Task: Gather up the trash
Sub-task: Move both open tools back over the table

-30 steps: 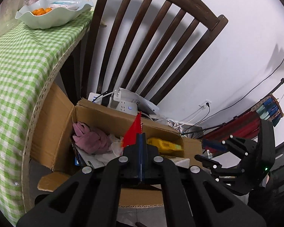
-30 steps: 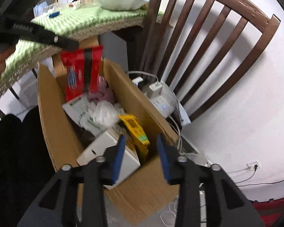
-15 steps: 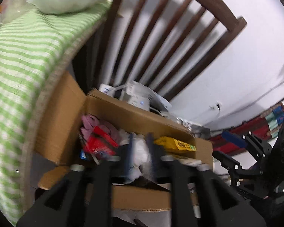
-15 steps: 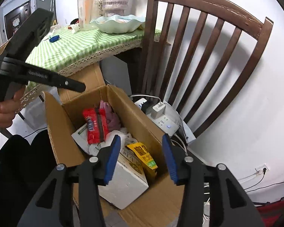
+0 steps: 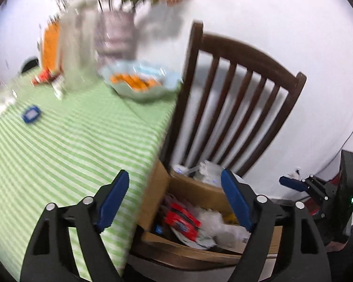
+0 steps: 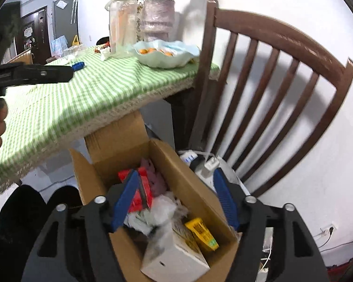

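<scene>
A cardboard box (image 6: 195, 188) stands on the floor beside the table and holds trash: a red wrapper (image 6: 143, 190), a pink cloth, crumpled white plastic, a yellow packet (image 6: 201, 233) and a white carton (image 6: 176, 258). The box (image 5: 190, 188) and the red wrapper (image 5: 182, 219) also show in the blurred left wrist view. My left gripper (image 5: 176, 202) is open and empty, above the table's edge and the box. My right gripper (image 6: 174, 202) is open and empty, above the box. A small blue item (image 5: 31, 115) and red wrappers (image 5: 43, 77) lie on the table.
The table has a green checked cloth (image 6: 87, 94) with a bowl of oranges (image 6: 164, 55), a glass jar (image 6: 121, 21) and a vase (image 6: 157, 21). A dark wooden chair (image 6: 258, 82) stands behind the box. A power strip with plugs (image 6: 207, 166) sits by the box.
My left gripper opened and let the red wrapper fall into the box, then rose and swung up toward the table. My right gripper opened wider and lifted a little.
</scene>
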Motion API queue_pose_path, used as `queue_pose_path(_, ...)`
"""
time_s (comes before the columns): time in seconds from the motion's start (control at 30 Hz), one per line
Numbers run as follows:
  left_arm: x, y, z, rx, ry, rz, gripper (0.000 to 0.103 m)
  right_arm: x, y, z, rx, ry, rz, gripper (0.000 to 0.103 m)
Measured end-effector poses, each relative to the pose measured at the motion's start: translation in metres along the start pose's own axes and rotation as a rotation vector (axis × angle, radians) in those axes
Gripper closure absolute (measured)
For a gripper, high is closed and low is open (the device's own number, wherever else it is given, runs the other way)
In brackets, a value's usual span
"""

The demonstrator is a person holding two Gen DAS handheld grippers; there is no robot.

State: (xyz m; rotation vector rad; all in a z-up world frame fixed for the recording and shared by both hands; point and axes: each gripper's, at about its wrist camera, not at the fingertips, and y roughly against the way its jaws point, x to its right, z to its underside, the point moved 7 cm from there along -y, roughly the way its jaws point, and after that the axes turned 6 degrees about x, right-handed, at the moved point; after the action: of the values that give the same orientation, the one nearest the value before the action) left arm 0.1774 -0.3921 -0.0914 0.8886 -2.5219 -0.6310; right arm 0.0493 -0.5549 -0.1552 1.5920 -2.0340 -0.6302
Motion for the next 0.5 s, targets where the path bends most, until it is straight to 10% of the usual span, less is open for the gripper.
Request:
queue_pose_path(0.23, -0.063, 0.055, -0.027, 0.156, -0.044, -0.197, 0.017, -0.043, -0.005, -0.058, 0.14, -0.036, -0.021, 0.027)
queue_pose_path(0.5, -0.197, 0.107, 0.003, 0.139, 0.138, -0.429, 0.017, -0.133, -0.025, -0.122, 0.216, -0.048, -0.144, 0.026)
